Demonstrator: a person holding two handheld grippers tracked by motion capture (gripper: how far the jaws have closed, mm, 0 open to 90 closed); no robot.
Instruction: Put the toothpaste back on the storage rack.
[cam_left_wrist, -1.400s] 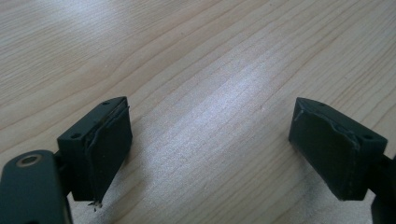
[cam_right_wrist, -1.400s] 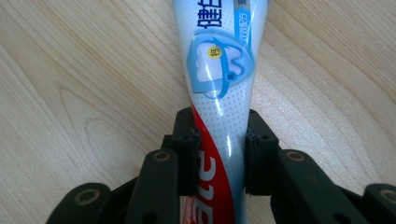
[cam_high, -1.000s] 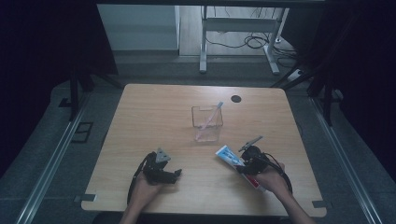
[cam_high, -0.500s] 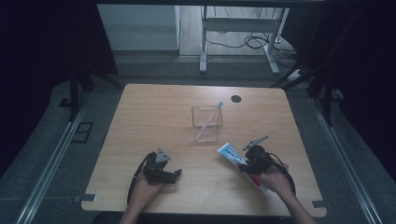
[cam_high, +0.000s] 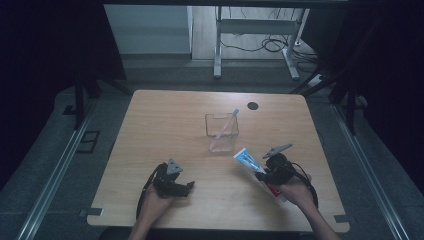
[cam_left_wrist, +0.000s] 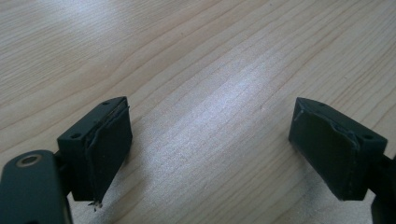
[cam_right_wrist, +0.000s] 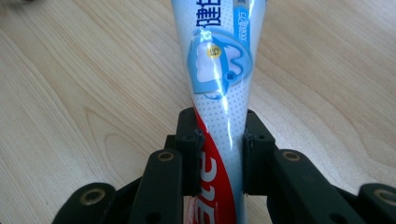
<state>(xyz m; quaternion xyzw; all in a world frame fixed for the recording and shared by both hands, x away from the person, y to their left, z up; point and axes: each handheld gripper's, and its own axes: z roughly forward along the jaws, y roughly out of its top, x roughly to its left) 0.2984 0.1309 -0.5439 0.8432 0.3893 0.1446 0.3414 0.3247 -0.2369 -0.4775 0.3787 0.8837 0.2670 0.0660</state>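
Wood table (cam_high: 150, 125) mostly bare; right tongs (cam_right_wrist: 219, 158) clamp toothpaste tube (cam_right_wrist: 219, 70); left tongs (cam_left_wrist: 210, 144) wide, nothing between.

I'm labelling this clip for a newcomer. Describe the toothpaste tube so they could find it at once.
Start at the wooden table and find the clear cup with a pink toothbrush near its middle. Toward the person's right hand, the right gripper is shut on the toothpaste tube. It is flat, white and blue with a red end, the only printed thing there.
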